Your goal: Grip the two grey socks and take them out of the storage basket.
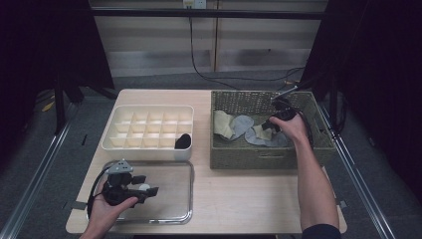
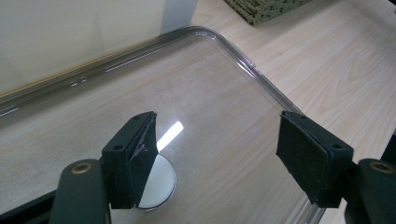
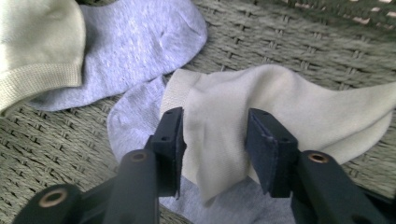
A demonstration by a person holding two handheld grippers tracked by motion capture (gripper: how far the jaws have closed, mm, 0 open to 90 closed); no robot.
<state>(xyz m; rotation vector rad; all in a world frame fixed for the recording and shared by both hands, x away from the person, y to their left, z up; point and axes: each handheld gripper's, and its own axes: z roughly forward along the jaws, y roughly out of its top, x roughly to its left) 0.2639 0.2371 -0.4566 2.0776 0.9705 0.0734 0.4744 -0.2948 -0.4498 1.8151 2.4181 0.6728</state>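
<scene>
Item: sock sorting, early stage.

- Left gripper [image 1: 147, 184]: hovering low over the clear plastic tray [image 1: 191, 189] at the near left of the table, jaws standing wide apart, gripping nothing; small white round object [image 2: 156, 186] lying on the tray just under one pad.
- White divided organizer [image 1: 114, 115]: sitting just behind the tray; one dark sock [image 1: 183, 141] already resting in the near right compartment, all other compartments waiting to be filled.
- Woven basket [image 1: 249, 160]: standing to the right of the organizer, holding four loose socks yet to be sorted: a cream one [image 1: 223, 123] overlapping a grey sock [image 1: 242, 124] at the left, a second pair at the right.
- Right gripper [image 3: 215, 144]: reaching down into the basket, pads pressing from both sides on a raised fold of the cream sock [image 3: 299, 107], itself lying across a second grey sock [image 3: 130, 116].

Judging progress: one sock placed, one being picked, three remaining in the basket.
</scene>
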